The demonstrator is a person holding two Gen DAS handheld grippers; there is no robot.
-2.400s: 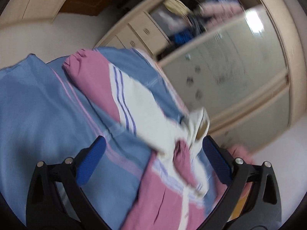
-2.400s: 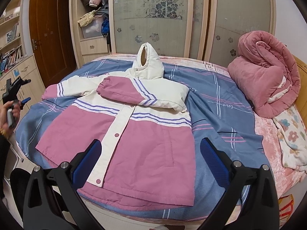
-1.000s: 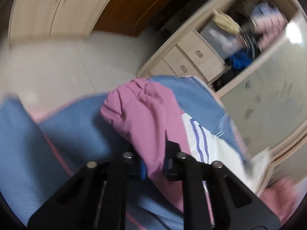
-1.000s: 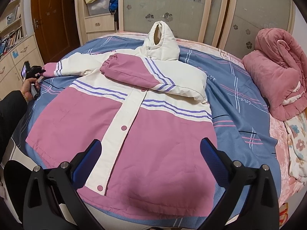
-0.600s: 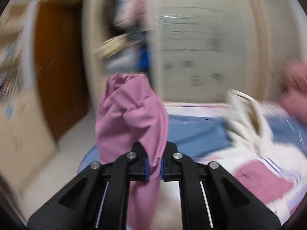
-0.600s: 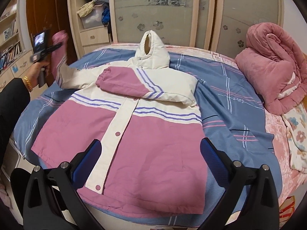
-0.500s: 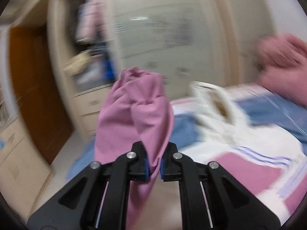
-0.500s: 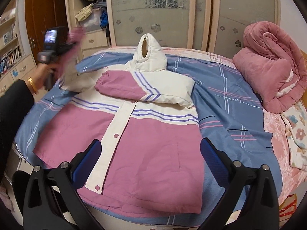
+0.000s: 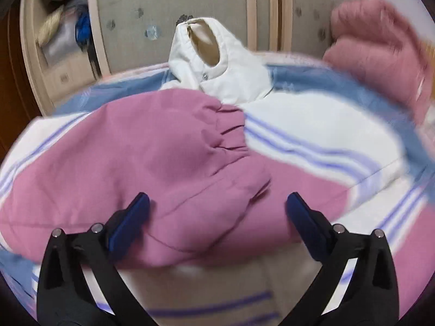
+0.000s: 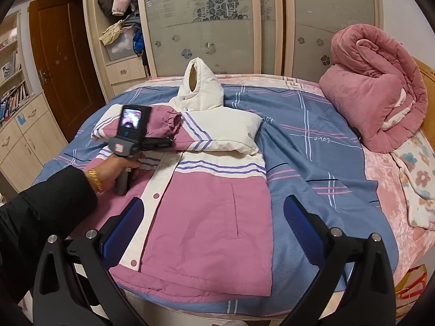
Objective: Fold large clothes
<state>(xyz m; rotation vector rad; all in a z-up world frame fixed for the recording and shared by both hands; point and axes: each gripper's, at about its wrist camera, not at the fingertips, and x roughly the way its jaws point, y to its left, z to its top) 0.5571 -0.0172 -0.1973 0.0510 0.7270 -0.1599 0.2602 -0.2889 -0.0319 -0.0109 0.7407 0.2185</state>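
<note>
A pink and white hooded jacket (image 10: 206,206) lies front up on the bed. Both sleeves are folded across its chest: the left sleeve (image 9: 174,163) with its pink cuff lies on top of the right sleeve (image 10: 228,133). My left gripper (image 9: 217,217) is open just over the left sleeve, holding nothing; it also shows in the right wrist view (image 10: 160,142) over the chest. My right gripper (image 10: 212,228) is open and empty above the jacket's lower hem. The white hood (image 10: 199,89) points toward the wardrobe.
A blue striped bedspread (image 10: 312,146) covers the bed. A rolled pink quilt (image 10: 378,92) sits at the far right, a floral blanket (image 10: 416,179) beside it. A wardrobe with glass doors (image 10: 206,13) stands behind, and drawers (image 10: 24,135) at left.
My left gripper carried the left sleeve up and across the chest, laid it on the other sleeve, and opened. The right gripper stayed open near the hem.
</note>
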